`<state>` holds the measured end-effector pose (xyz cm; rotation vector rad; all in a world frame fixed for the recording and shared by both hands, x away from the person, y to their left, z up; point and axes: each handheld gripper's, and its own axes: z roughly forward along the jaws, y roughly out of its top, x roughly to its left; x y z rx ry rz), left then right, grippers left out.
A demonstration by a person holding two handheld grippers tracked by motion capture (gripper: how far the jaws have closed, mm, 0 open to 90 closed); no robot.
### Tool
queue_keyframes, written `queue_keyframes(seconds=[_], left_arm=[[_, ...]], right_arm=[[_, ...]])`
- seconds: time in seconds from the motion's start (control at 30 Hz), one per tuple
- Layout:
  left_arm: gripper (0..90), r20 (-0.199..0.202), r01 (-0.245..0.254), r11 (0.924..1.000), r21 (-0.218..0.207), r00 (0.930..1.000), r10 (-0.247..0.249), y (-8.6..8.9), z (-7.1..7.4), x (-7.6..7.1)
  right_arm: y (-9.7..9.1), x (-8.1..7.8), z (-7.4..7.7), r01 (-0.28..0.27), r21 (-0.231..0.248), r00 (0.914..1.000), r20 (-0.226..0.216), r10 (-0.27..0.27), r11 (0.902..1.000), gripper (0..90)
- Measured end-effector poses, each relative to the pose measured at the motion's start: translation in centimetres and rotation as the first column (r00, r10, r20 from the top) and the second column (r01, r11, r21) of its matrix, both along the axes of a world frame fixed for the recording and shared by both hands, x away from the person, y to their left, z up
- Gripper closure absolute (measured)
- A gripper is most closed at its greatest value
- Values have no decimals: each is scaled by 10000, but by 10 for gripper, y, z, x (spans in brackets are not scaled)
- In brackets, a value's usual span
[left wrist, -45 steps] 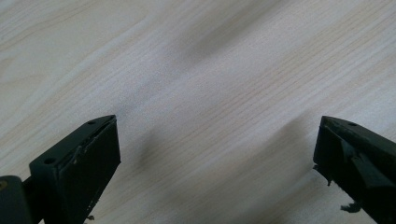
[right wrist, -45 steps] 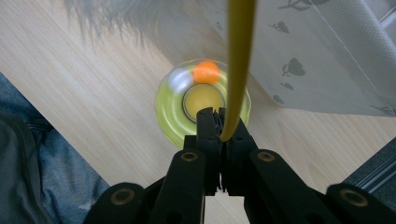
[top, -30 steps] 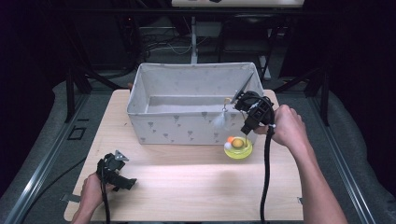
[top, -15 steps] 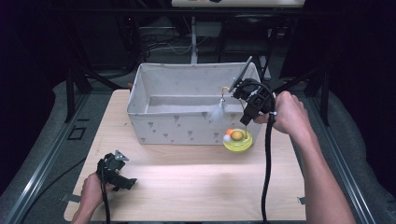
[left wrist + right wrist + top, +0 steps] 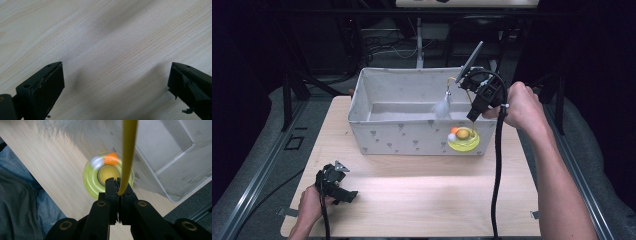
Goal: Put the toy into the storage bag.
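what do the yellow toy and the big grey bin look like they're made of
Yellow toy: probably glossy moulded plastic, with a smooth shiny base; its white tuft looks like feather or fluff. Grey bin: likely matte fabric, with soft printed walls and folded corner seams. Table: pale wood grain, perhaps laminate.

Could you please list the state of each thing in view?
Right gripper: shut on the yellow wand, raised.
Yellow wand: clamped, feather tuft dangling.
Yellow-green toy base: flat on the table, balls on it.
Fabric bin: upright, open-topped.
Left gripper: open, nothing between its jaws.
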<state>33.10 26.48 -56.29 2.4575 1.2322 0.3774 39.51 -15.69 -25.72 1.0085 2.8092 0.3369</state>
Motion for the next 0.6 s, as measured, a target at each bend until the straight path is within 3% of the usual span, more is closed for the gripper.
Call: queue_keyframes(seconds=[0.6], left_arm=[[7,-35,7,10000,-14,10000,-7,1,0,1]], right_arm=[[-4,15,39,606,178,9962,620,-616,9980,882]])
